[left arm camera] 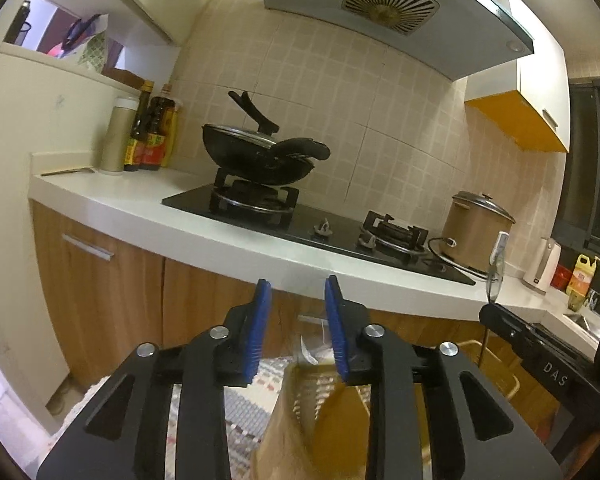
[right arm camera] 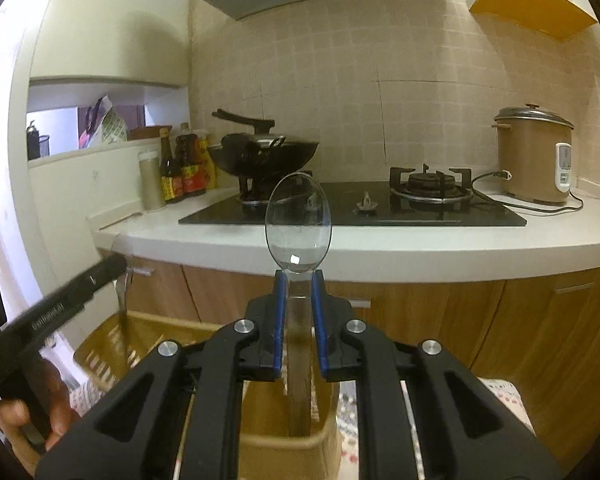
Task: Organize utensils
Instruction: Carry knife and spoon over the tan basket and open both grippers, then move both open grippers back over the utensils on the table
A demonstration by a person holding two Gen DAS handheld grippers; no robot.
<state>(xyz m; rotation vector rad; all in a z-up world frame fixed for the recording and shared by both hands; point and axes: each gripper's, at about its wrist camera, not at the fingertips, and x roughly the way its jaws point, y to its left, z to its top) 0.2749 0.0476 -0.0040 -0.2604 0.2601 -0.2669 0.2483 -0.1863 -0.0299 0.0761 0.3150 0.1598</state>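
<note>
My right gripper (right arm camera: 299,276) is shut on the handle of a clear plastic spoon (right arm camera: 299,220). The spoon stands upright, bowl up, in front of the white counter edge. Its handle runs down between the blue pads (right arm camera: 279,312). Below it sits a tan slotted basket (right arm camera: 148,340). My left gripper (left arm camera: 298,286) is open and empty, held above the same basket (left arm camera: 312,400), which shows in the left wrist view. At the right of that view the right gripper's body (left arm camera: 540,344) holds the spoon (left arm camera: 496,268).
A white counter (right arm camera: 420,244) carries a black gas hob (right arm camera: 352,208) with a black wok (right arm camera: 264,156), sauce bottles (right arm camera: 180,168) and a brown rice cooker (right arm camera: 534,156). Wooden cabinet doors (right arm camera: 500,340) lie below. A patterned mat (left arm camera: 240,408) covers the floor.
</note>
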